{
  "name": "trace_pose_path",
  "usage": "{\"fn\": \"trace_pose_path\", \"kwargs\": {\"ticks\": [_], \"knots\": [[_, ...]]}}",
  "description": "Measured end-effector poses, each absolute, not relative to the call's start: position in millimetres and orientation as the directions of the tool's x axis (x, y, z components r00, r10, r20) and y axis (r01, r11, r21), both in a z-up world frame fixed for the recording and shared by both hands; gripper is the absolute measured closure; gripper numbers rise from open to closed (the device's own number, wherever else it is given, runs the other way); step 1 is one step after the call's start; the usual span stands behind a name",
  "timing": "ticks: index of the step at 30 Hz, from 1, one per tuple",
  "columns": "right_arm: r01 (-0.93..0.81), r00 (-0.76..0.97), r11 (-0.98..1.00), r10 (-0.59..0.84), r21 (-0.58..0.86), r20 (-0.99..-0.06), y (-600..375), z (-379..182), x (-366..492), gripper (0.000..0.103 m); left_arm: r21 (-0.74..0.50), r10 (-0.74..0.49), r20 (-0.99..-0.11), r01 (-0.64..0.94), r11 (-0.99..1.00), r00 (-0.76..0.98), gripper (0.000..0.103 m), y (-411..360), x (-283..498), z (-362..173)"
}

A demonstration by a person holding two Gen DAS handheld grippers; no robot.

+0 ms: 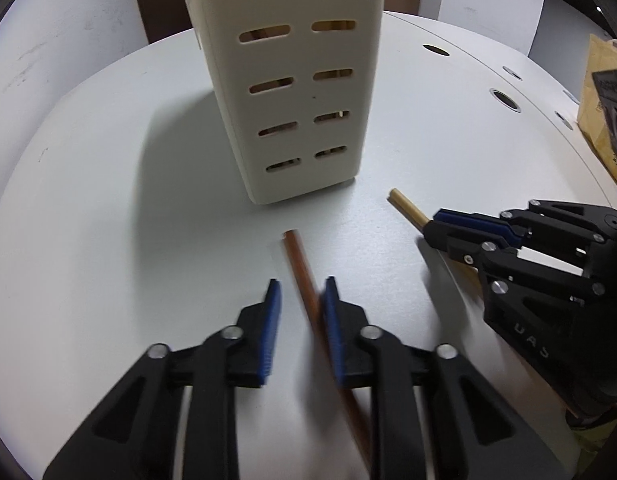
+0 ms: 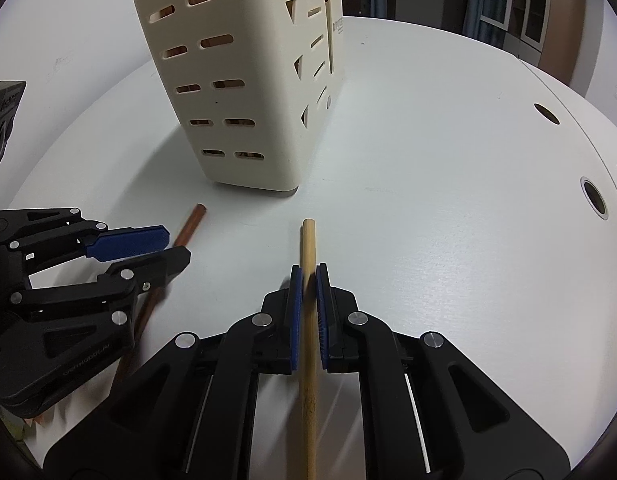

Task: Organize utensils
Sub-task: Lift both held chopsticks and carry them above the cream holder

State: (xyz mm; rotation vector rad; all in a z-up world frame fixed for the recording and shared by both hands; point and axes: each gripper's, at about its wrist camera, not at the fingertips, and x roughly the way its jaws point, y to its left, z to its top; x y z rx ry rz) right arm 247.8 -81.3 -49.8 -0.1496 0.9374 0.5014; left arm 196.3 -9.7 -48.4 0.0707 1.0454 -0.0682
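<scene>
**Two sticks to lift, one holder to fill**

The white table (image 2: 428, 160) carries everything, and the cream slotted utensil holder (image 1: 296, 92) stands upright near its middle, just beyond both of your tools. Through its slots you can make out something wooden already inside; the top opening is out of view, so plan on raising each stick well above the rim before you tip it in.

Your right gripper (image 2: 307, 304) is clenched on the pale wooden stick (image 2: 308, 248), pads pressing both sides, with the free end pointing toward the holder's base. That grip looks centred and straight; keep it square as you lift so the stick does not pivot.

Your left gripper (image 1: 298, 320) needs more care. The reddish-brown stick (image 1: 298, 264) lies slanted between its jaws, against the right pad (image 1: 332, 320), while the left pad (image 1: 272, 320) stands clear of it. So the jaws are not yet grasping. Judging by the slant, closing as you are would likely roll or skew the stick. Turn your wrist to line the pads up with it, centre it, then squeeze.

The two tools sit near each other; lift one at a time to avoid a clash.
</scene>
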Motion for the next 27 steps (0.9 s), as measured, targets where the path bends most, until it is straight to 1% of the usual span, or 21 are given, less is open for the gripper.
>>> {"fn": "trace_pose_path", "kwargs": {"ticks": [1,2,8,14,21,27], "knots": [[-0.474,0.489,0.876,0.345,0.088,-0.801,-80.9,-49.7,247.4,0.097,0.032,-0.019,-0.865,0.091,0.995,0.502,0.087,-9.6,196.9,-48.6],[-0.474,0.49,0.876,0.345,0.087,-0.801,-80.9,-49.7,247.1,0.097,0.044,-0.007,-0.863,0.091,0.995,0.505,0.092,-9.6,197.4,-48.7],[-0.472,0.493,0.877,0.348,0.09,-0.798,-81.7,-49.1,246.8,0.097,0.064,0.013,-0.86,0.082,0.995,0.51,0.096,-3.9,199.3,-48.5],[-0.484,0.522,0.87,0.369,0.089,-0.769,-79.4,-38.7,241.1,0.097,0.046,0.002,-0.836,0.066,0.997,0.549,0.096,5.0,192.0,-33.9],[-0.502,0.588,0.861,0.411,0.084,-0.697,-80.2,-9.6,227.3,0.097,-0.026,-0.041,-0.73,0.033,0.999,0.682,0.096,21.1,169.9,15.4],[-0.519,0.646,0.848,0.471,0.106,-0.601,-83.4,21.4,211.4,0.097,-0.047,-0.036,-0.627,0.008,0.999,0.778,0.096,22.7,149.9,53.1]]}}
